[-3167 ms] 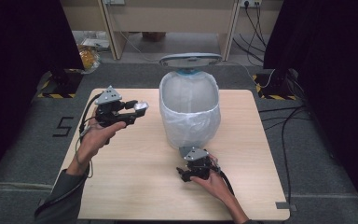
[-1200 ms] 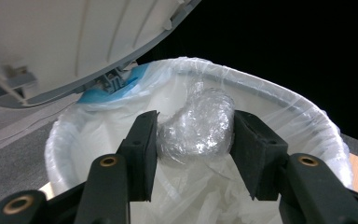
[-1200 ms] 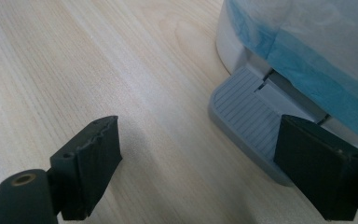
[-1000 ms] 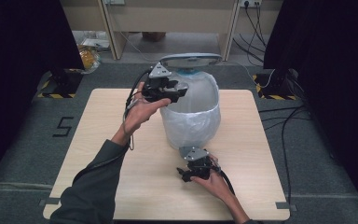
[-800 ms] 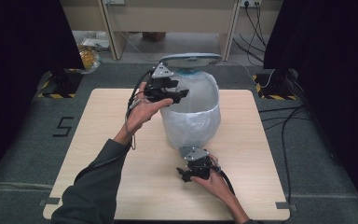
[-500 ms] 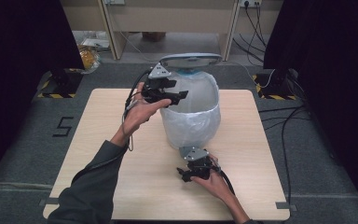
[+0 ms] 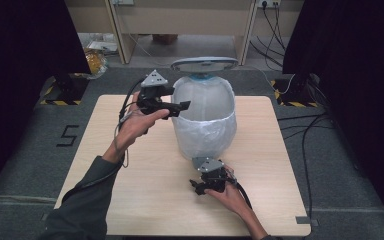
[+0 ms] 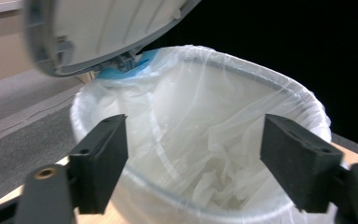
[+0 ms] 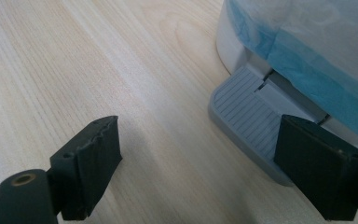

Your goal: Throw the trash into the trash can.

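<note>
A white pedal bin [image 7: 205, 125] lined with a clear plastic bag [image 8: 223, 116] stands mid-table, its grey lid [image 7: 204, 63] tipped up. My left gripper [image 7: 180, 107] hovers at the bin's left rim; in the left gripper view it [image 8: 193, 140] is open and empty, looking into the bag. Resting on the table just in front of the bin, my right gripper [image 7: 200, 187] is open too. In the right gripper view [image 9: 200, 140] its right jaw sits by the grey ribbed pedal [image 9: 247, 116]; I cannot tell whether they touch.
The light wooden table [image 7: 130, 200] has bare surface left, right and in front of the bin. Cables [image 7: 305, 130] lie on the grey floor to the right. A desk frame [image 7: 180, 20] stands behind the table.
Since 3.2 s ago my left gripper has travelled from the table's left side up to the bin's rim. Over the last second it has hardly shifted. The right gripper has stayed put.
</note>
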A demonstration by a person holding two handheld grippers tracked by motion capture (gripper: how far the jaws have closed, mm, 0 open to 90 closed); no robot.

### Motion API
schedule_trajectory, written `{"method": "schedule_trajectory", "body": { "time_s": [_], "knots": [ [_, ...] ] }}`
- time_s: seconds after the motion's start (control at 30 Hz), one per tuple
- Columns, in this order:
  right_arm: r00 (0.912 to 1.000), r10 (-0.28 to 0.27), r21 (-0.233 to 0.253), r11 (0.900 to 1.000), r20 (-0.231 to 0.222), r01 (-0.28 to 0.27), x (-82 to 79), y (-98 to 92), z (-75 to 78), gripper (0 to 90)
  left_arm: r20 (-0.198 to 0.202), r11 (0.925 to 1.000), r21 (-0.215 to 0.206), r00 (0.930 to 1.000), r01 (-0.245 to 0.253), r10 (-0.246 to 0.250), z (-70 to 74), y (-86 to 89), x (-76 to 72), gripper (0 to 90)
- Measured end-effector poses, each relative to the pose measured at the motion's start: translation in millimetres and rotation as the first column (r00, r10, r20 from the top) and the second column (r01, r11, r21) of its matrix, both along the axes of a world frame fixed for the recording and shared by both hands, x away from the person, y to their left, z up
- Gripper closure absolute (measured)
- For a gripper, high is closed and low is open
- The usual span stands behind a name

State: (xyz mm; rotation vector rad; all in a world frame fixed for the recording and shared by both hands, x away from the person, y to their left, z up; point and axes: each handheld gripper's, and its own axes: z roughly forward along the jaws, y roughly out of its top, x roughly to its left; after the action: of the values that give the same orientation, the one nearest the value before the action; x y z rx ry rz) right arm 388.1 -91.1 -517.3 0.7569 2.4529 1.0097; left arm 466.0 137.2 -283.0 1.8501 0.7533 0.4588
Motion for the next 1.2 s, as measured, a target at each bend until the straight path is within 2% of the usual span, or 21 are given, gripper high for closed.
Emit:
{"method": "schedule_trajectory", "body": {
  "time_s": [0.03, 0.3, 0.57, 0.93, 1.2],
  "knots": [
    [1.0, 0.0, 0.0, 1.0, 0.0, 0.0, 0.0, -0.1, 0.0, 14.4, 0.009, 1.0, -0.009, 1.0, -0.002, 0.002, -0.3, 6.7, -3.3, 19.5],
    [1.0, -0.001, -0.001, 1.0, 0.001, 0.001, 0.0, 0.1, 0.0, 14.4, 0.0, 0.9985, -0.041, 0.9993, -0.038, 0.038, -7.6, 31.2, -8.8, 15.9],
    [1.0, -0.001, 0.0, 1.0, 0.0, 0.001, 0.0, 0.0, 0.0, 14.4, -0.003, 0.9979, -0.026, 0.9982, -0.06, 0.059, -21.6, 51.9, -18.6, 15.8],
    [1.0, 0.0, 0.0, 1.0, 0.001, 0.0, 0.0, -0.2, 0.0, 14.4, -0.019, 0.9957, -0.04, 0.9964, -0.083, 0.083, -42.2, 70.7, -29.7, 15.8],
    [1.0, 0.0, 0.0, 1.0, 0.001, 0.0, 0.1, 0.0, 0.0, 14.4, -0.037, 0.9939, -0.042, 0.9943, -0.102, 0.1, -65.4, 79.9, -42.8, 15.7]
  ]
}}
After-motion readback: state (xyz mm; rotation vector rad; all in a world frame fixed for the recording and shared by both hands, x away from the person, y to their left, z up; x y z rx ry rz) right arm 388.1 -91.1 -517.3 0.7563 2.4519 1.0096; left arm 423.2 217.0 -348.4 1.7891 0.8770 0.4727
